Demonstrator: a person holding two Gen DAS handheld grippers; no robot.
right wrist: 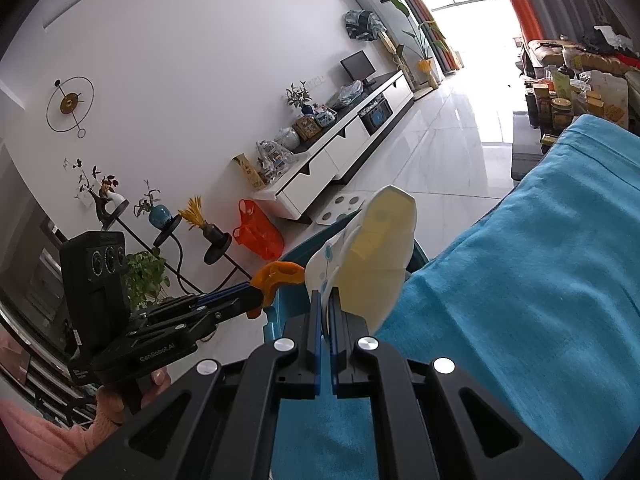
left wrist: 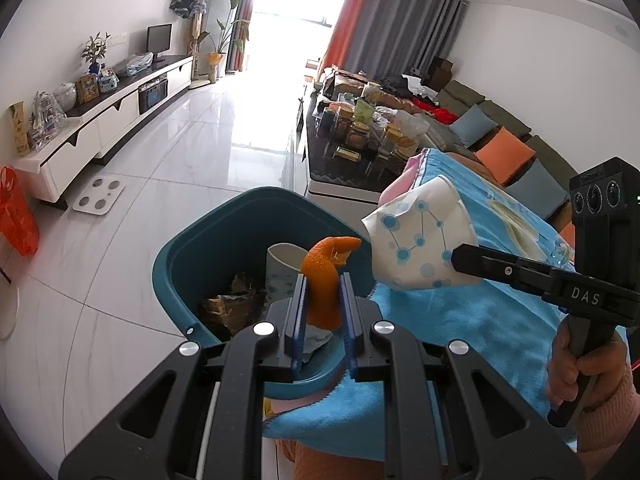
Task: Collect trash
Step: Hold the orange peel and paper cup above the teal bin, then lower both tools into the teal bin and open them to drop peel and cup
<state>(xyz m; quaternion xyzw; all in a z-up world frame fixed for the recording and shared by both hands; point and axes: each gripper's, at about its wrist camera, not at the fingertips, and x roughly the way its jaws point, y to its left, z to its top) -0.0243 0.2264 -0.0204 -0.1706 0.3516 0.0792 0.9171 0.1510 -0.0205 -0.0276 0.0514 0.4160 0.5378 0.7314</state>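
My left gripper (left wrist: 323,286) is shut on an orange peel (left wrist: 328,268) and holds it over the teal trash bin (left wrist: 188,256). The bin holds a paper cup (left wrist: 282,264) and dark wrappers (left wrist: 228,304). My right gripper (right wrist: 327,300) is shut on a squashed white paper cup with blue dots (right wrist: 376,256), held beside the bin over the blue towel (right wrist: 520,280). That cup (left wrist: 420,240) and the right gripper (left wrist: 460,258) show at right in the left wrist view. The left gripper (right wrist: 256,298) with the peel (right wrist: 276,276) shows at left in the right wrist view.
The blue towel (left wrist: 472,320) covers the surface next to the bin. A dark coffee table (left wrist: 360,168) crowded with jars stands behind. A white TV cabinet (left wrist: 112,120), a bathroom scale (left wrist: 98,196) and an orange plastic bag (left wrist: 16,216) lie left on the tiled floor. A sofa (left wrist: 500,136) is at right.
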